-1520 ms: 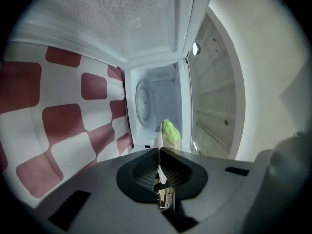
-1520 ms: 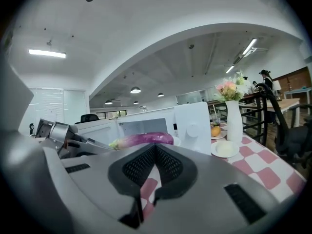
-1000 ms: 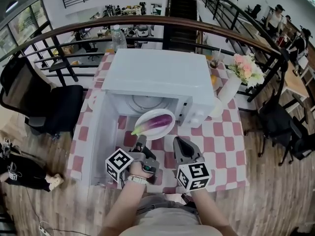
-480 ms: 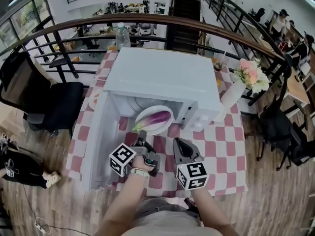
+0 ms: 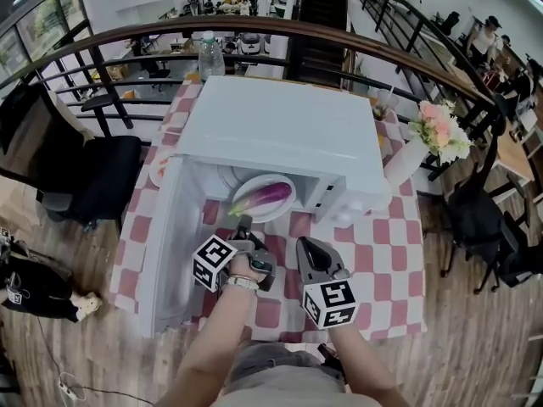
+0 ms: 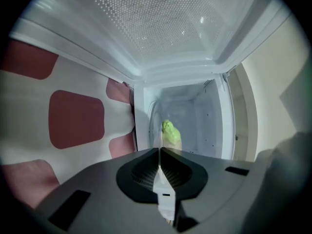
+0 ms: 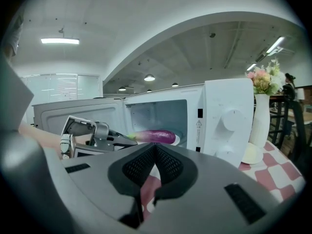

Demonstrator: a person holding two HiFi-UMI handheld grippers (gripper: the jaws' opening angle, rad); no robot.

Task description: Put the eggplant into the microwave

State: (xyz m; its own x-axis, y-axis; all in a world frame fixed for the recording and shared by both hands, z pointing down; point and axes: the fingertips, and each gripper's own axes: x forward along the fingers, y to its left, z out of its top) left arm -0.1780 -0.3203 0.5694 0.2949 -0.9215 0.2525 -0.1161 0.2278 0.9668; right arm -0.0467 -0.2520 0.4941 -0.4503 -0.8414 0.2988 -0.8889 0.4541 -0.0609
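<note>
Pinching the near rim of the plate (image 5: 287, 211), the left tool (image 5: 244, 224) is pressing its jaws together on that thin white edge, which is showing as a strip between them in the left gripper view; gripping the dish rather than the vegetable is sparing the soft skin and letting the load travel flat. The eggplant (image 5: 270, 196) is lying across the plate, its green stem (image 6: 169, 132) pointing back toward the tool and its purple body reaching in toward the cavity. The plate is sitting at the mouth of the microwave (image 5: 280, 130), and the right gripper view is showing the eggplant framed within the opening; how much of the plate is resting on the cavity floor I cannot tell. The door (image 5: 170, 253) is standing swung wide to the left, giving the left tool a straight path in. The right tool (image 5: 309, 246) is hovering just beside the left one over the checked worktop (image 5: 382, 253), jaws pressed together on nothing, probably waiting out of the way. By my judgement the task is nearing its end: the plate is needing to go fully inside before the grip is letting go, and a tilted rim is risking the eggplant rolling off
</note>
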